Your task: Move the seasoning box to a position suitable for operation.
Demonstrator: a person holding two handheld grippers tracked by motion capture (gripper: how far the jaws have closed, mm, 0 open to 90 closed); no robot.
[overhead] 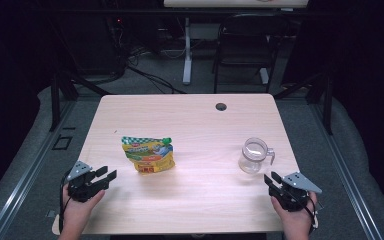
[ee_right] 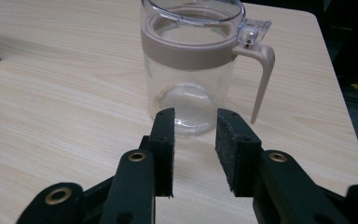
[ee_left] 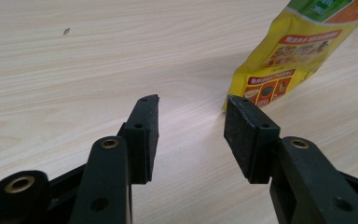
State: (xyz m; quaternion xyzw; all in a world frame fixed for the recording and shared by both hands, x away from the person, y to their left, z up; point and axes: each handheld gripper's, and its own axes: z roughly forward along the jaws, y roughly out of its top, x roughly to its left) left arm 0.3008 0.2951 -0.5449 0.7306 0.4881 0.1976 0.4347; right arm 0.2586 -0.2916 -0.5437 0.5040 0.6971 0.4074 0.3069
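A yellow snack pouch (overhead: 148, 154) with a green spout cap lies flat on the wooden table (overhead: 190, 120), left of centre. A clear glass jar (overhead: 253, 155) with a beige band and handle stands upright at the right. My left gripper (overhead: 107, 174) hovers at the table's near left, open and empty; in the left gripper view its jaws (ee_left: 191, 122) point at the pouch's lower corner (ee_left: 284, 65). My right gripper (overhead: 271, 177) is open and empty just short of the jar; in the right gripper view the jar (ee_right: 191, 65) stands right beyond the fingertips (ee_right: 195, 140).
A round cable hole (overhead: 221, 106) sits near the table's far edge. Beyond the table stand a dark chair (overhead: 245, 45) and a white desk leg (overhead: 187, 50) on the floor, with cables. Bare tabletop lies between the pouch and the jar.
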